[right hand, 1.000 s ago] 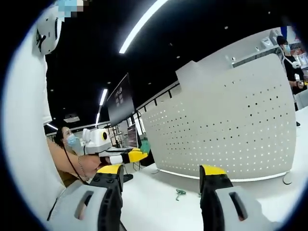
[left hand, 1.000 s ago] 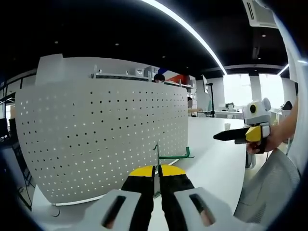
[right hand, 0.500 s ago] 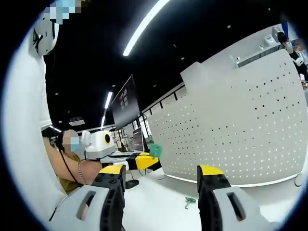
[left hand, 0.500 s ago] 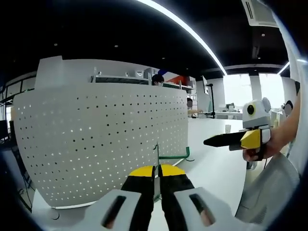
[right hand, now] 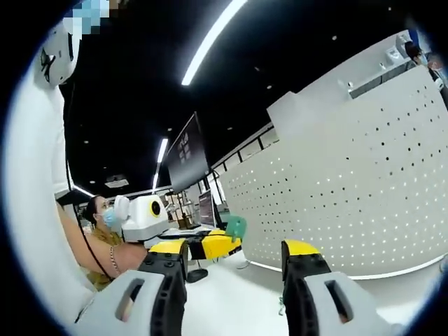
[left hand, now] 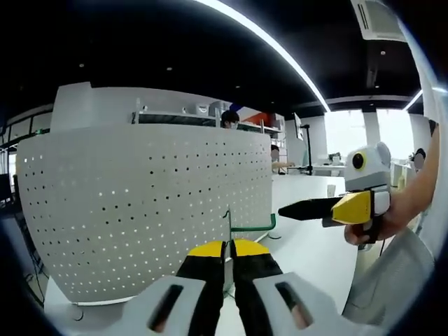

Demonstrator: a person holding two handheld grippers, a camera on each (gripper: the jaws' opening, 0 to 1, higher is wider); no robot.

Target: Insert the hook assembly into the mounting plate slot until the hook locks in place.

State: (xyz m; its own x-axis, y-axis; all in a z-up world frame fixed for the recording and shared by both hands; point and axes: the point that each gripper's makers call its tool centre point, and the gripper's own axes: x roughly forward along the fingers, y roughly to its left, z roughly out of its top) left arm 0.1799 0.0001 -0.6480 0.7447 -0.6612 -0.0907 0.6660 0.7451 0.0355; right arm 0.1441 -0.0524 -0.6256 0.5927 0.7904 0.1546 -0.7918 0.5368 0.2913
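The white perforated mounting plate (left hand: 147, 203) stands upright on the table and curves across the left gripper view; it also rises at the right of the right gripper view (right hand: 350, 196). My left gripper (left hand: 229, 246) is shut on the hook assembly (left hand: 228, 227), a thin metal stem with a green arm (left hand: 253, 227) pointing right, just in front of the plate. My right gripper (left hand: 301, 208) reaches in from the right, tips close to the green arm. In its own view the right gripper (right hand: 233, 255) is open and holds nothing. The left gripper (right hand: 206, 245) shows there with a green piece (right hand: 236, 227) at its tips.
The white table top (left hand: 315, 245) stretches away to the right of the plate. A person's hand (left hand: 378, 224) holds the right gripper, and a masked person (right hand: 101, 220) sits at the left. Monitors and desks (right hand: 189, 154) stand behind.
My right gripper has moved left toward the hook's green arm, and the left gripper appears closer to the middle of the right gripper view. The left gripper stays shut on the hook.
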